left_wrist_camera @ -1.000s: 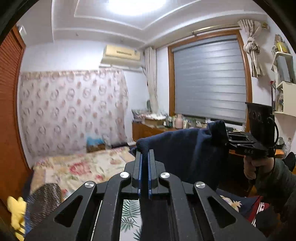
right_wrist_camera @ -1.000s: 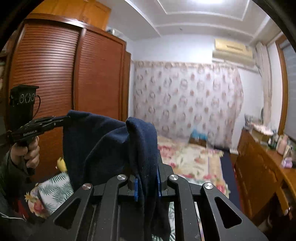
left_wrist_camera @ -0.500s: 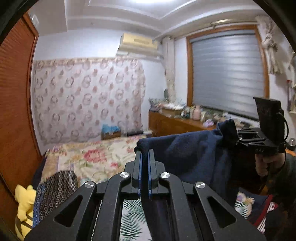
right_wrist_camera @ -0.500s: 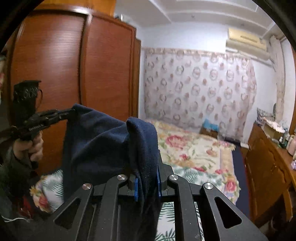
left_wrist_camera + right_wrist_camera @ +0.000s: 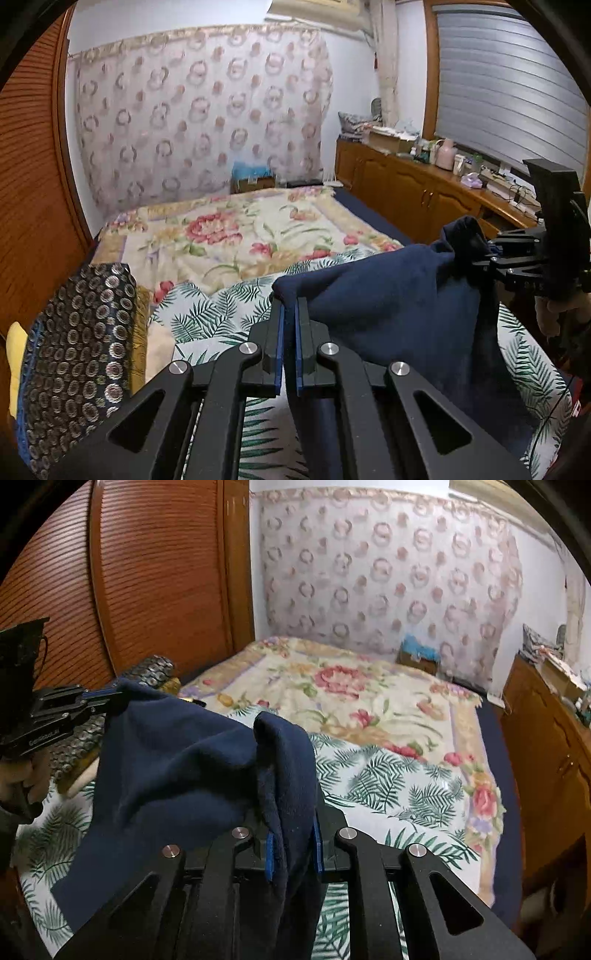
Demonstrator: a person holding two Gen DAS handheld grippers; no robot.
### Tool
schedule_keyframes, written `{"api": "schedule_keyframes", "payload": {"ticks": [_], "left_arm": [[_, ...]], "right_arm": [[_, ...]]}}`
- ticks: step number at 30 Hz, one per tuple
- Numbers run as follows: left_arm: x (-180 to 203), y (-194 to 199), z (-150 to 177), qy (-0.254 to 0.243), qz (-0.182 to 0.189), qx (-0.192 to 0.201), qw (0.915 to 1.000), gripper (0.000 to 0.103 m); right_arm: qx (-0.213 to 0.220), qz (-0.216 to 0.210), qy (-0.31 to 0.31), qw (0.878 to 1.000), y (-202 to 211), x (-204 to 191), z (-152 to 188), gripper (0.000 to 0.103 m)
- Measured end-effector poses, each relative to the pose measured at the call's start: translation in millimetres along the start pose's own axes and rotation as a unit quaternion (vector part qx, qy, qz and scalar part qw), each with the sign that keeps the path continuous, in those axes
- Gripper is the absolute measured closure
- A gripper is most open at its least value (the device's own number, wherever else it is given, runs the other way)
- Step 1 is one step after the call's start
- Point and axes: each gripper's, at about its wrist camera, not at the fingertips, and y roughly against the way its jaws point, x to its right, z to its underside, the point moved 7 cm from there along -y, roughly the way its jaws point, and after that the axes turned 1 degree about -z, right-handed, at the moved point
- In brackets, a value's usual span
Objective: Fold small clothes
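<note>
A navy blue garment (image 5: 391, 295) hangs stretched between my two grippers above the bed. My left gripper (image 5: 289, 304) is shut on one top corner of it. At the right of the left wrist view, my right gripper (image 5: 489, 254) pinches the other corner. In the right wrist view the navy garment (image 5: 177, 760) drapes over my right gripper (image 5: 291, 834), which is shut on a thick fold that hides its fingertips. My left gripper (image 5: 110, 694) holds the far corner at the left. The garment's lower part sags toward the palm-leaf sheet (image 5: 388, 775).
The bed carries a floral blanket (image 5: 229, 236) behind the palm-leaf sheet (image 5: 207, 314). A dark patterned bundle (image 5: 77, 350) and something yellow (image 5: 14, 354) lie at the bed's left edge. A wooden wardrobe (image 5: 147, 583) stands left, a low wooden cabinet (image 5: 406, 188) right.
Both grippers have come down and tipped toward the bed, carrying the navy garment with them. The view has swung from ceiling and walls to the bed surface. Both grips are unchanged.
</note>
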Motion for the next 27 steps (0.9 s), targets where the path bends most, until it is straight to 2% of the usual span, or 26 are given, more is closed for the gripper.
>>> {"api": "schedule_keyframes", "payload": {"ticks": [1,2,4,5,6,7,8,10,11,13,16,19,22,27], "left_arm": [[-0.7,-4.4,1.7,0.002,-0.001,-0.005,1.0000,0.097],[-1.4,-8.0,3.9,0.004,-0.004,-0.010,0.9999,0.096],[0.5,-13.8,9.5,0.007,-0.008,-0.023,0.9997,0.094],[0.5,-14.2,12.0,0.007,-0.008,-0.025,0.9996,0.087],[1.1,-11.8,16.5,0.005,-0.002,-0.027,0.9996,0.082],[4.0,-8.8,21.6,0.004,0.005,-0.029,0.9996,0.071],[7.0,-5.1,26.9,0.003,0.011,-0.031,0.9995,0.063],[12.8,4.0,40.0,0.002,0.023,-0.038,0.9990,0.055],[14.9,7.9,44.7,0.003,0.027,-0.043,0.9987,0.045],[20.3,17.4,58.0,0.007,0.038,-0.053,0.9978,0.034],[31.2,33.8,77.2,0.003,0.050,-0.063,0.9968,0.033],[37.9,50.1,97.7,-0.001,0.037,-0.070,0.9969,0.033],[42.9,63.2,121.5,-0.002,0.040,-0.085,0.9956,0.033],[51.8,78.2,154.3,0.001,0.045,-0.108,0.9932,0.033]], "right_arm": [[-0.005,0.001,-0.001,1.000,-1.8,-0.3,-0.8,0.086],[-0.010,0.005,-0.004,1.000,-1.2,-0.1,-3.3,0.078],[-0.018,0.015,-0.012,1.000,0.4,2.3,-5.8,0.070],[-0.020,0.017,-0.015,1.000,2.3,4.0,-6.8,0.060],[-0.022,0.019,-0.017,0.999,1.2,-1.8,-2.9,0.054],[-0.019,0.020,-0.019,0.999,8.6,-3.4,-0.9,0.048],[-0.015,0.018,-0.021,0.999,15.2,-3.9,2.9,0.047],[-0.011,0.020,-0.027,0.999,31.7,-5.8,11.2,0.044],[-0.007,0.023,-0.030,0.999,40.8,-9.2,17.5,0.044],[-0.004,0.023,-0.039,0.999,48.7,-17.1,37.1,0.044],[-0.011,0.012,-0.045,0.999,63.2,-34.1,64.1,0.044],[-0.014,0.011,-0.049,0.999,74.5,-44.5,85.9,0.044],[-0.024,0.011,-0.051,0.998,87.8,-56.9,105.5,0.044],[-0.057,0.017,-0.069,0.996,96.8,-68.5,137.1,0.044]]}}
